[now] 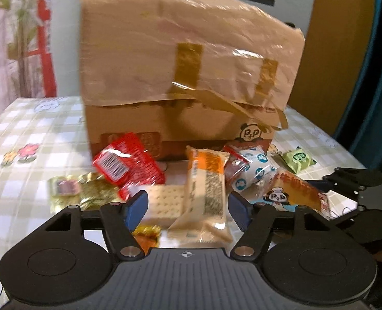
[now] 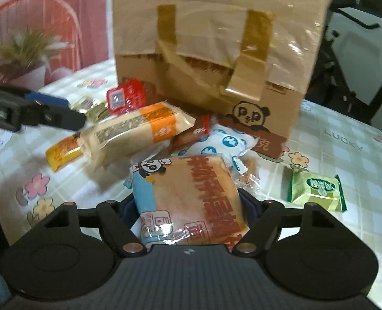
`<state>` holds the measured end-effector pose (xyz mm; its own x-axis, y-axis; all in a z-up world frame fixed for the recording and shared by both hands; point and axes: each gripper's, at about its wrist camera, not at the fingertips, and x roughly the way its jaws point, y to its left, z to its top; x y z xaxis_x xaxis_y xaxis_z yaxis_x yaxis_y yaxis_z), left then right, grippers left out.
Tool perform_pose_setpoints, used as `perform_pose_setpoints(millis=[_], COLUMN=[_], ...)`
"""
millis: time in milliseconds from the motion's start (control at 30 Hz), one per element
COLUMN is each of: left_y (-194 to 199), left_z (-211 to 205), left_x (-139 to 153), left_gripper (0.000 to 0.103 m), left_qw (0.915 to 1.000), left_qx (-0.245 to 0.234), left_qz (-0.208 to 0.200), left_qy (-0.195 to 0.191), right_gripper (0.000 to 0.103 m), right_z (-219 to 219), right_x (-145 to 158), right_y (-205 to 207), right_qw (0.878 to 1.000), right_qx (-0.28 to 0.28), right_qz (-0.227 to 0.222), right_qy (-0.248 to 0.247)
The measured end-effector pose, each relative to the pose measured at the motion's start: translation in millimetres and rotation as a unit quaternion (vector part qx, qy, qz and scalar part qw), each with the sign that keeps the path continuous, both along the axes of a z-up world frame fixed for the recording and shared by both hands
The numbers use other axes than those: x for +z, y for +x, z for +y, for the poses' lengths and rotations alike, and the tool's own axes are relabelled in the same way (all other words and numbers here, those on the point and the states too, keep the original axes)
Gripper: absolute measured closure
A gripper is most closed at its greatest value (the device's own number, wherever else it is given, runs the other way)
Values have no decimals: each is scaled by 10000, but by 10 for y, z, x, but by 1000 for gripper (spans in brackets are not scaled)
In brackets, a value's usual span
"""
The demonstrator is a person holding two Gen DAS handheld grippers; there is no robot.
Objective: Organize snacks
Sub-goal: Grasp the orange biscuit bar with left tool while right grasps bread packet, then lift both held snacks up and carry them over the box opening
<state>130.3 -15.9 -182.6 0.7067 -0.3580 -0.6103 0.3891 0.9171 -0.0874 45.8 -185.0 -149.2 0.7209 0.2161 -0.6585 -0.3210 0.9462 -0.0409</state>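
Note:
Several snack packs lie heaped before a tall brown paper bag (image 1: 185,64) (image 2: 216,51) with a panda logo. My left gripper (image 1: 187,206) (image 2: 74,112) stands open around a cracker pack (image 1: 165,201) and a beige-and-orange bar pack (image 1: 206,186) (image 2: 134,131); whether its blue pads touch them is unclear. My right gripper (image 2: 189,204) (image 1: 330,196) is shut on a panda-printed cake pack (image 2: 191,193) (image 1: 291,191), which fills the gap between its pads. A red pack (image 1: 129,165) (image 2: 126,95) and a gold pack (image 1: 87,193) lie at the left.
A blue-and-white pack (image 2: 221,142) and a brown pack (image 2: 191,134) lean against the bag. A green pack (image 2: 317,191) lies apart on the right. A yellow pack (image 2: 61,155) sticks out under the bar. The checked, flowered tablecloth (image 2: 345,142) covers the table; a pink chair (image 2: 48,13) stands behind.

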Motion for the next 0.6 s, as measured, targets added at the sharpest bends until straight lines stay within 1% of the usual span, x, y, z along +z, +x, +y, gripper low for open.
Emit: perform_pose_setpoints(millis=[200,233,267,300,333,367,400,600], left_y=[240,271,294,302,287,285,282,224], left_z=[-261,-280,-300,-308,-314,-311,-312,-174], left_x=[-153,-181,-212,-240,-249,-256,-259,-221], left_gripper=[32,34,42,46,56,62,63,63], left_qw=[9993,9991,9989,9988,9987,9986,9985,9992], left_qx=[-74,-74,-84,-98,-117,-134,-110,83], left_qz=[96,139,177,167,82,44,18,-20], left_qy=[359,399,423,452,484,503,536,394], right_gripper=[26,26,26,26,26,26,26,26], right_z=[-58,-57,-56,-50,-45,-39,-40,-72], right_x=[6,4,3,1,0,-4,-5,-9], right_y=[-61,-63,-69,-63,-56,-51,-48,-52], right_qw=[9998,9997,9997,9997,9997,9997,9997,9995], right_qx=[-136,-149,-162,-167,-169,-174,-179,-198], right_qz=[-96,-105,-117,-120,-121,-120,-121,-142], right_qy=[140,152,157,150,141,141,147,204])
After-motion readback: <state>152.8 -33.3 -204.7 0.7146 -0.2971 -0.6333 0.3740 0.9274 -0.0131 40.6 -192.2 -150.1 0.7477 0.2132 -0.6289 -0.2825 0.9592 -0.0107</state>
